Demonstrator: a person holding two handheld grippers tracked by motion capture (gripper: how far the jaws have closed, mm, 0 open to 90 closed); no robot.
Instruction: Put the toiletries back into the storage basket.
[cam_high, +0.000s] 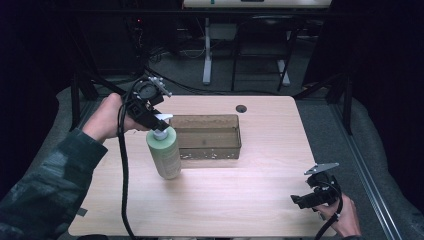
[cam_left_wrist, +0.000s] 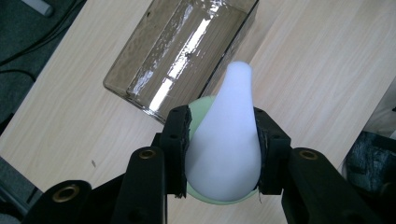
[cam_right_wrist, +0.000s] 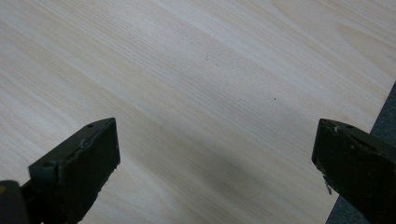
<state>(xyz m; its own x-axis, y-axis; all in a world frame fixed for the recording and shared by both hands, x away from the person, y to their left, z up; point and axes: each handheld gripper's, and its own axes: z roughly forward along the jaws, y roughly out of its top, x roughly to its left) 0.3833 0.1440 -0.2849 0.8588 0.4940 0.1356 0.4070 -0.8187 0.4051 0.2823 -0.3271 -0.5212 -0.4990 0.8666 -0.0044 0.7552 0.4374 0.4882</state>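
My left claw clamps the white pump head of the green lotion bottle: smooth, top-heavy, likely to swing. My right claw gapes, released, over the bench.

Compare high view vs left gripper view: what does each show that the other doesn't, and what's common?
High view alone: the full green bottle standing upright on the table, the person's left hand on the left gripper, and the right gripper near the table's right front corner, jaws apart with nothing between them.

Left gripper view alone: both pads pressing the sides of the white pump head, seen from above.

Shared: the bottle with its pump head, the clear rectangular bin beside it, the wooden tabletop.
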